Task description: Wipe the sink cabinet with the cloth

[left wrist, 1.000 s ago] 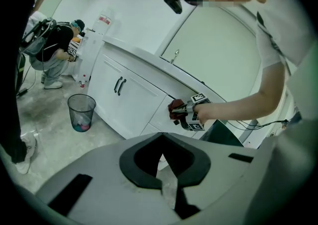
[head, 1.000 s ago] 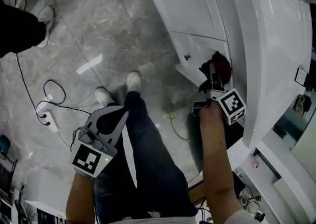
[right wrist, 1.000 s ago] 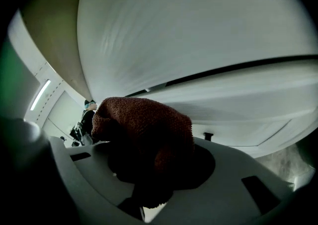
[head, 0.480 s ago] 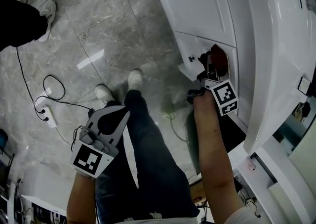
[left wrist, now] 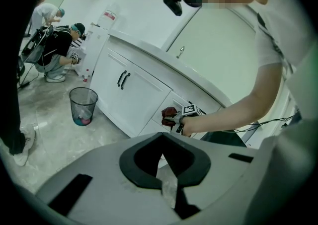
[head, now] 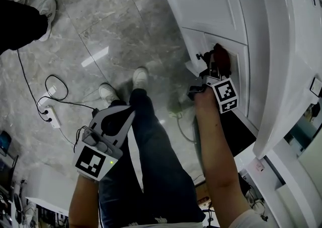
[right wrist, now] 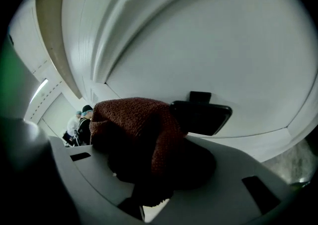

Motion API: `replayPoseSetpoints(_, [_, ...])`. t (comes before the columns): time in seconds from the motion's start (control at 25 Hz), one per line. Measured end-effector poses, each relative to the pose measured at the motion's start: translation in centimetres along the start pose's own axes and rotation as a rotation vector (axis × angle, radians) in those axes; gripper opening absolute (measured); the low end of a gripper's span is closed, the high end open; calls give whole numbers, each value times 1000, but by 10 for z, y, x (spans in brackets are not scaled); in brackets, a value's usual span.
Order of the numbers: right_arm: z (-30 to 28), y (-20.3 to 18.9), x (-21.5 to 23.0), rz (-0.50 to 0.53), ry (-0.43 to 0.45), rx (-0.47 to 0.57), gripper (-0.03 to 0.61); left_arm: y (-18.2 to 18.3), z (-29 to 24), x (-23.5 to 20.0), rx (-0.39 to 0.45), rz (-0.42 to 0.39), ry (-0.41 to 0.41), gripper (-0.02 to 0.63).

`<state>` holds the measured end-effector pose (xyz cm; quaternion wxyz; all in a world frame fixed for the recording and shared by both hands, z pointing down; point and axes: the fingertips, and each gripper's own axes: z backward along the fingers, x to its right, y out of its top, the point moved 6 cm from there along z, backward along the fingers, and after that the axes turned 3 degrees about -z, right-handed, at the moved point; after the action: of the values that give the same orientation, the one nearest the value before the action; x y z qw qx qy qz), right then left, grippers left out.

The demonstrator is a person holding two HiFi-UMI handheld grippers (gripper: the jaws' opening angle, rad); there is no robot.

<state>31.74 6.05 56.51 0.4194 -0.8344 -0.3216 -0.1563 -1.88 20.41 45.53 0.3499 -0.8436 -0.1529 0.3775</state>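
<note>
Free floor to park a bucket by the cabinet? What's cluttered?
Bare floor between the cabinet doors and the power strip. Crowded: the cable loop at left, the person's shoes, and a cord below the right gripper, which clamps the cloth.

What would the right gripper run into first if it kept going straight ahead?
Probably the white cabinet front, close ahead. The cloth held in the right gripper would touch it first; the black handle sits just right of that line.
</note>
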Motion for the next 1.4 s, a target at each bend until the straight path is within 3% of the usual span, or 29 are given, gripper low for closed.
replayPoseSetpoints(0.84, [21,-4,41,89,-51,-63,115,-7,-15,15,-29,-31,-38,11])
replayPoseSetpoints(1.16, [31,5,44,278,-168,-152,115,-9,-12,19,-28,-35,-36,11])
replayPoseSetpoints(1.4, [42,11,46,351,-195,-202,115,-9,-10,21,-23,-43,-37,11])
